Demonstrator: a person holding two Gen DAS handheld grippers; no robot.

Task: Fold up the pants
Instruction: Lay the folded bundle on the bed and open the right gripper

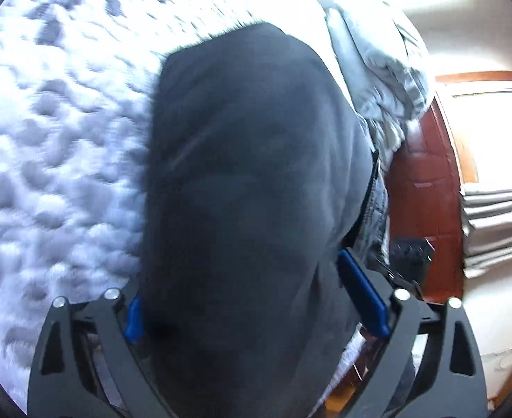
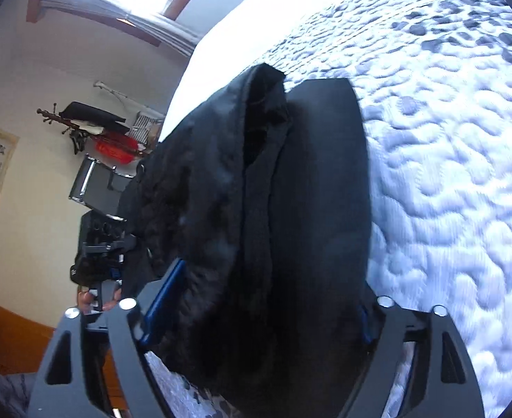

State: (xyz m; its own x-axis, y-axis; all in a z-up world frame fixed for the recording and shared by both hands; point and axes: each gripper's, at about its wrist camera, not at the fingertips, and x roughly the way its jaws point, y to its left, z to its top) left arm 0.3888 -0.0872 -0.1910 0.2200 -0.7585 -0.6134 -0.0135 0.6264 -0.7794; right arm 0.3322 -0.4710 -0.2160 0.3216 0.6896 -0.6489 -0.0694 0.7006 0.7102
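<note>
Pants [image 1: 249,181], dark grey, bunched, hanging over a white quilted mattress [image 1: 64,160] that fills the 9 o'clock side of the left view. Left gripper [image 1: 256,306]: blue pads [image 1: 364,296] spread wide, cloth filling the gap. Right gripper [image 2: 259,310]: likewise wide, fabric between. Grey bedding [image 1: 377,69] at 1 o'clock.

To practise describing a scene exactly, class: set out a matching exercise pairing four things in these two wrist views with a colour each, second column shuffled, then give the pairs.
Column 1:
1. pants
2. mattress
3. finger pads of the left hand-held gripper
4. floor

Column 2:
A. blue
B. reddish brown
C. dark grey to black
D. white, quilted

Pairs: 1-C, 2-D, 3-A, 4-B
</note>
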